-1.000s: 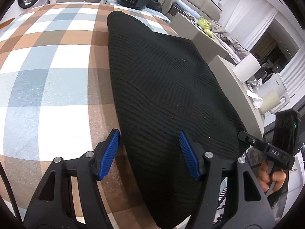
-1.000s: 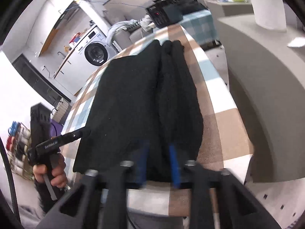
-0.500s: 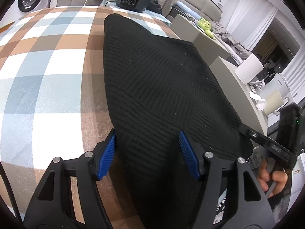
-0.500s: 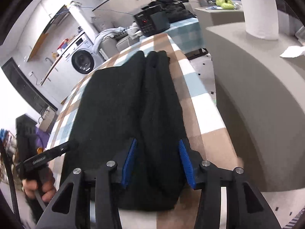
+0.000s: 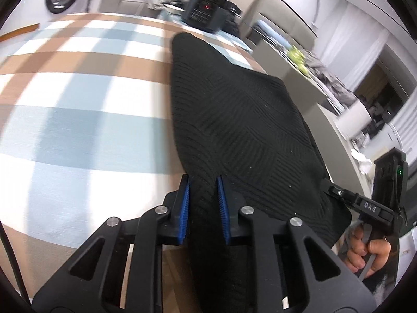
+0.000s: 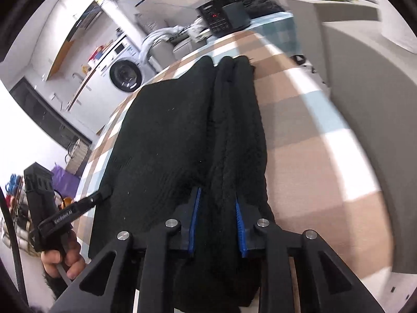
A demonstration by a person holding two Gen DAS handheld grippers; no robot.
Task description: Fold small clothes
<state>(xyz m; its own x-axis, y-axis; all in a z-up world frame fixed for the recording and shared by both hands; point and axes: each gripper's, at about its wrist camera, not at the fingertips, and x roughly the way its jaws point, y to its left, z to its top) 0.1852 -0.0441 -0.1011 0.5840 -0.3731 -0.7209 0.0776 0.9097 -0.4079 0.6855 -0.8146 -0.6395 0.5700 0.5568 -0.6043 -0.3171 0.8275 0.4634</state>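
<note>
A black knitted garment (image 5: 234,120) lies folded lengthwise on the checked tablecloth (image 5: 78,120). My left gripper (image 5: 203,182) is closing on its near left corner, and the blue pads pinch a ridge of the knit. In the right wrist view the same black garment (image 6: 166,135) shows its folded sleeves along the right side. There my right gripper (image 6: 218,198) is closing on the near right edge, with bunched fabric squeezed between its pads. Each gripper appears in the other's view, held in a hand (image 5: 365,247).
A black cooker (image 5: 206,13) stands at the table's far end. A grey counter (image 6: 370,99) runs along the right side with a paper roll (image 5: 354,122) on it. A washing machine (image 6: 125,73) stands beyond the table.
Both grippers have closed on the garment's near edge, one at each corner. The left jaws stood wide before. The right jaws opened, moved in over the fabric, then narrowed.
</note>
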